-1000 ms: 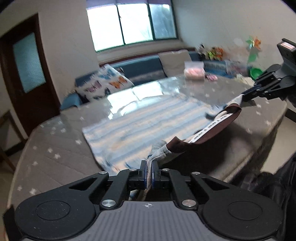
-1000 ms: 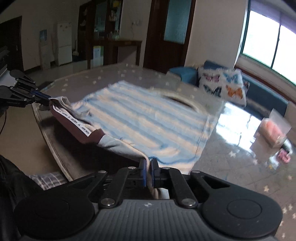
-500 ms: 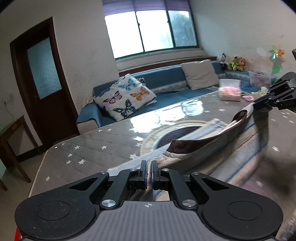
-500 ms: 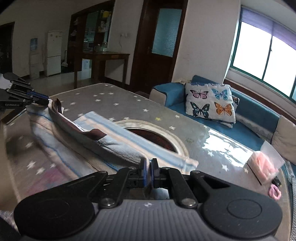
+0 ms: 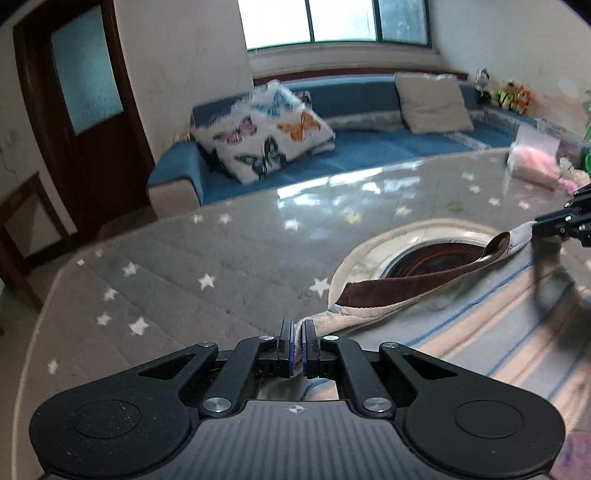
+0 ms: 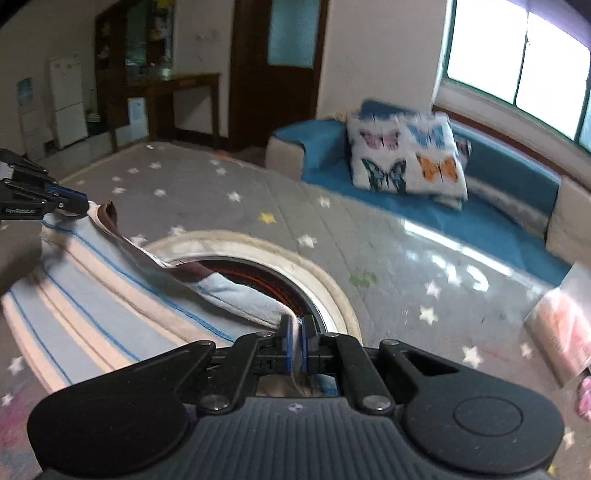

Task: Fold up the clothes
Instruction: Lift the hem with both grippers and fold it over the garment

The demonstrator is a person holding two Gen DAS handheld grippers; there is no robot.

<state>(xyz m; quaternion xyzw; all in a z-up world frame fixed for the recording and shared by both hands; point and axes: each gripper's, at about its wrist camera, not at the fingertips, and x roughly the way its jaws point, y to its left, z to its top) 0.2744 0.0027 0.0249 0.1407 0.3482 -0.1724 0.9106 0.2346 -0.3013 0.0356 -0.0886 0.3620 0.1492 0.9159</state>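
With the left gripper and right gripper each clenched on a corner of the striped shirt, stretched between them over the table's near side, keep the edge taut, level and lower both corners together.

Daylit living room behind a star-patterned tabletop

A wide window throws glare across the glossy surface. Below it runs a blue sofa with a butterfly cushion and a plain beige one. A dark wooden door with frosted glass stands left; a white fridge farther off.
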